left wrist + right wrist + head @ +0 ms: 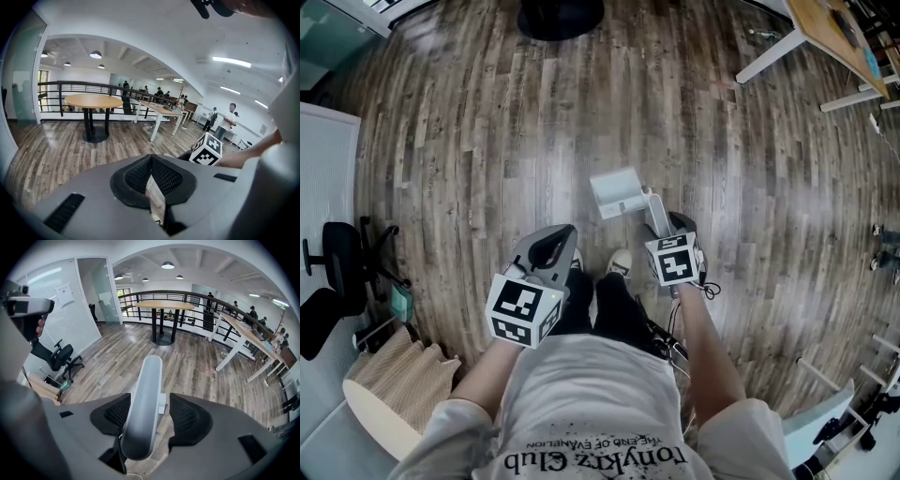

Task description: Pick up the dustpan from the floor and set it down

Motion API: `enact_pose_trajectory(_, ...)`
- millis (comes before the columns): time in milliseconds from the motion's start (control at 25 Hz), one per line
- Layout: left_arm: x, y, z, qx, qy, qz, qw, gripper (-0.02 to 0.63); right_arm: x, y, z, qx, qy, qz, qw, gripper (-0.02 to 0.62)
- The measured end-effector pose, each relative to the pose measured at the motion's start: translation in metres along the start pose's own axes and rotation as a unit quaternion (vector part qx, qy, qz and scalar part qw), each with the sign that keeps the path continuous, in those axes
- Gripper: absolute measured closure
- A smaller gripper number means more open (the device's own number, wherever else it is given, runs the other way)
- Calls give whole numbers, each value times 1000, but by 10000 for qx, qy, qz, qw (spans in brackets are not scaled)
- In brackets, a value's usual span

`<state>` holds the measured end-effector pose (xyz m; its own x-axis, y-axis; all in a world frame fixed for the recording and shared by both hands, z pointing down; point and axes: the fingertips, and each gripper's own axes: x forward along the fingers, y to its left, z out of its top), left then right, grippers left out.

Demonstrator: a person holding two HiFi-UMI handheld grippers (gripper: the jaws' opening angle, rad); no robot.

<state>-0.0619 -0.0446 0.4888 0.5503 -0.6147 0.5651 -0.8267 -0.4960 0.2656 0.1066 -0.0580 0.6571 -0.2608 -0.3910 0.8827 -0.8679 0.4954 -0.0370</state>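
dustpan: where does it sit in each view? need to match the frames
Head view: dustpan at centre, just ahead of the right tool.
Left gripper view: not clearly in it.
Right gripper view: its grey handle at centre, between the open jaws.
Shared landmark: white-legged desk, top right in the head view, mid-frame in the left gripper view, right in the right gripper view.

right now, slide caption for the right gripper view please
Right gripper, jaws open, either side of the grey dustpan handle, wood floor beyond.
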Motion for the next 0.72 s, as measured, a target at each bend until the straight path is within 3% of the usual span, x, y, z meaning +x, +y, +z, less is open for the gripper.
enact_pose_trajectory(720,-30,-13,29,180,-335,33,9993,583,-83,18,55,-49,-814,-20,9967,344)
